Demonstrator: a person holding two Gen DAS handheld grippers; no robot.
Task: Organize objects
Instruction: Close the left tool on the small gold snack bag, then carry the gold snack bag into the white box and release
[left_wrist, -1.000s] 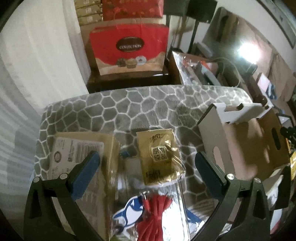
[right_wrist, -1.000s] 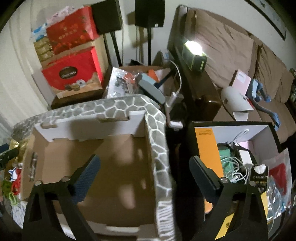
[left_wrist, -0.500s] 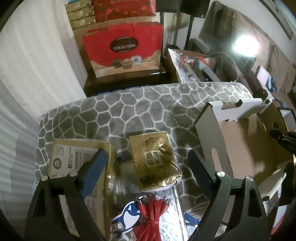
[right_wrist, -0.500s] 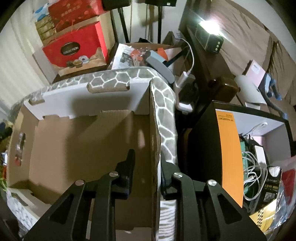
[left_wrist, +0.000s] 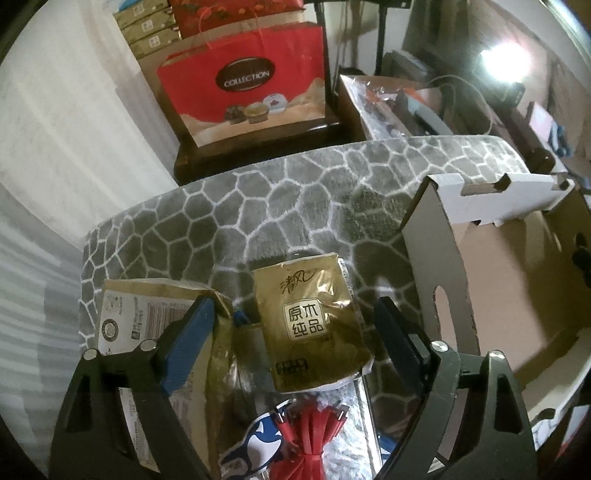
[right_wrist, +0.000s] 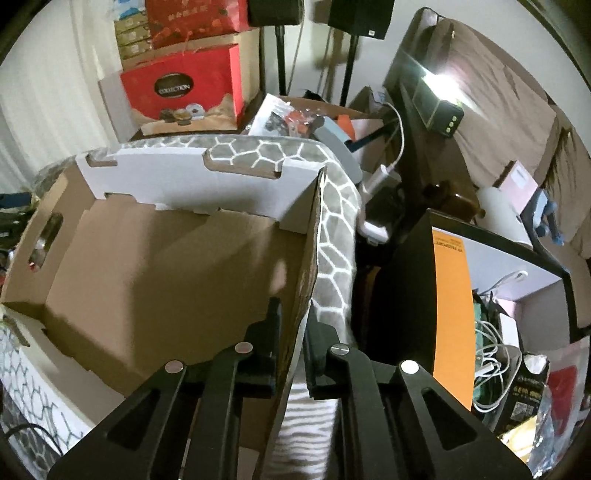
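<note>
In the left wrist view my left gripper (left_wrist: 291, 314) is open and empty, hovering over a gold tissue pack (left_wrist: 312, 325) lying on the grey honeycomb-patterned table (left_wrist: 229, 221). A larger gold package (left_wrist: 147, 317) lies under its left finger. A bundle of red cables (left_wrist: 314, 432) and a blue-white card (left_wrist: 258, 439) lie nearer. The open cardboard box (left_wrist: 498, 288) stands to the right. In the right wrist view my right gripper (right_wrist: 295, 321) is shut on the right wall of the cardboard box (right_wrist: 166, 258), which is empty inside.
A red gift bag (left_wrist: 243, 81) stands on a dark side table behind the grey table. In the right wrist view a black bin (right_wrist: 491, 314) with cables and packets sits right of the box, and a brown sofa (right_wrist: 498, 96) with a lit lamp (right_wrist: 439, 107) lies beyond.
My right gripper closed from wide open onto the box's right wall and stays clamped there. My left gripper has drawn back a little above the gold pack, still open.
</note>
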